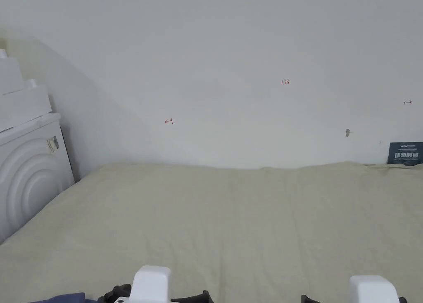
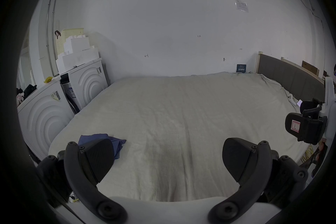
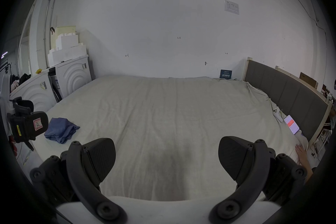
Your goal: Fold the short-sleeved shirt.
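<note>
Both the left gripper (image 2: 168,160) and the right gripper (image 3: 167,158) hover over the near edge of the bed (image 3: 163,109), jaws spread wide and holding nothing. The blue short-sleeved shirt (image 3: 61,129) lies crumpled near the bed's front left corner, just beside the left gripper. Farther off, white appliances (image 2: 87,80) and a bare wall (image 1: 248,68) stand.

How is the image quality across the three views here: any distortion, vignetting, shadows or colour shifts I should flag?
Head view: straight lines, even warm light, a soft shadow on the white wall. Left gripper view: strong fisheye, black vignette, greyer tone, a dim patch on the beige bed sheet between the open left gripper fingers. Right gripper view: the same curvature and dark corners; the crumpled blue shirt stays sharp.
</note>
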The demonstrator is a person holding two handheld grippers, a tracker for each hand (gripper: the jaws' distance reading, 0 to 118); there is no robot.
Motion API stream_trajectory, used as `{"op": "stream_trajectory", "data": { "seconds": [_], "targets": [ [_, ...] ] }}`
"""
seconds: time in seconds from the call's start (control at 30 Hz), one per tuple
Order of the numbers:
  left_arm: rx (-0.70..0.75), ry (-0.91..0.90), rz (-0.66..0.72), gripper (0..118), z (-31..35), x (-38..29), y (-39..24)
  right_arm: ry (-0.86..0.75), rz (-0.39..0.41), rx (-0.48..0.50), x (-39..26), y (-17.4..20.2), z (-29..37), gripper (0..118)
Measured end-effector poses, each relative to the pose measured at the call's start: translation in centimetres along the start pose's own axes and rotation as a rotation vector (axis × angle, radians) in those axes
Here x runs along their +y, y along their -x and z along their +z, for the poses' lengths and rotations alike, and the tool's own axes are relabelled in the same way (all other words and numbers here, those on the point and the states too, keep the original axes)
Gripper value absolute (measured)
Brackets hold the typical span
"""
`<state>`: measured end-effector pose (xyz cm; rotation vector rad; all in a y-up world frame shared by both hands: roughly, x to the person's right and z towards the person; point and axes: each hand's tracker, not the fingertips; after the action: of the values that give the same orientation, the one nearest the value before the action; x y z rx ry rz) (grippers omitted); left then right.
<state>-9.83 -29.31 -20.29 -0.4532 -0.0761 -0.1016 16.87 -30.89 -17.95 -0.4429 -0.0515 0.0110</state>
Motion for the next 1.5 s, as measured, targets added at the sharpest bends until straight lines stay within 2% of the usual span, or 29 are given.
{"op": "stream_trajectory", "data": {
  "seconds": [0.23, 0.73, 0.87, 0.97, 1.5],
  "targets": [
    [-0.006, 0.007, -0.009, 118, -0.2, -0.1, -0.1, 0.005, -0.022, 0.02, 0.1, -0.3, -0.1, 113],
    [-0.011, 0.021, -0.019, 118, -1.1, -0.8, -0.1, 0.022, 0.025, 0.004, -0.3, 0.1, -0.7, 113],
    [-0.064, 0.007, 0.03, 118, -0.9, -0.9, -0.2, 0.041, 0.006, 0.025, -0.3, -0.4, -0.7, 113],
    [-0.065, 0.014, 0.011, 118, -1.0, -1.0, -0.6, 0.029, -0.012, 0.028, -0.6, -0.6, -0.6, 113],
    [-0.059, -0.008, 0.019, 118, -0.4, -0.8, -0.1, 0.007, 0.0, 0.011, -0.7, -0.6, -0.2, 113]
  ]
}}
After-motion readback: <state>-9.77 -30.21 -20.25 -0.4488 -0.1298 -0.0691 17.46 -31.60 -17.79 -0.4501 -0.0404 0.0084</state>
